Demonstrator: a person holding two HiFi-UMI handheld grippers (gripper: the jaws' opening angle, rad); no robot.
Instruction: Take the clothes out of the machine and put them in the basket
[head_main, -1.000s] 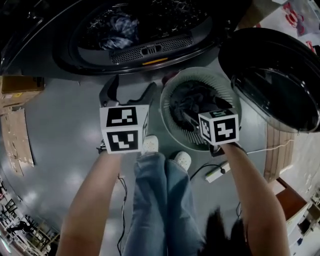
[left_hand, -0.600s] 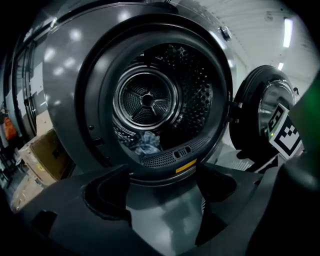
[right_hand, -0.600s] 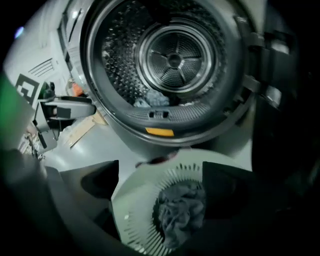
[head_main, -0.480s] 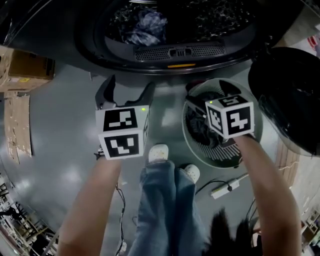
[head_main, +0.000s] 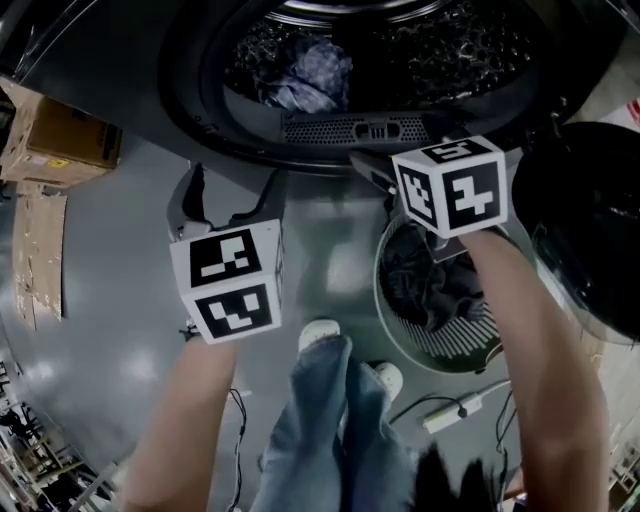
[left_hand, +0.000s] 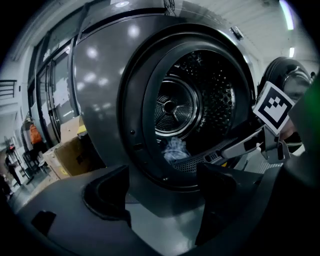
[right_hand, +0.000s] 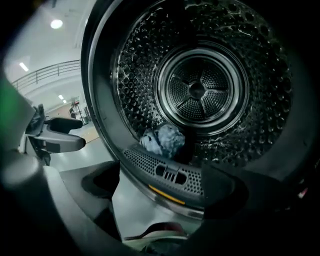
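Left gripper (head_main: 235, 175): black curved fingers spread wide, nothing between them, above glossy grey floor (head_main: 110, 290) in front of machine (head_main: 200, 80).
Right gripper (right_hand: 161, 174): fingers likewise released, empty, aimed at drum mouth.
Machine: dark, glossy shell; drum (right_hand: 145, 75) of dimpled, perforated steel.
Crumpled pale blue cloth (head_main: 312, 72) low in drum, just behind perforated grille (head_main: 360, 130).
Round white slatted basket (head_main: 450, 340) on floor under right forearm, dark rumpled clothes (head_main: 440, 285) inside.
Round dark glass door (head_main: 590, 230) hangs open at right.

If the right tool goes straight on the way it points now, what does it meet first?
Probably the grille at the machine's lower rim, which shows between the open jaws of the right tool. If it passes above, the blue cloth comes next; depth is unclear.
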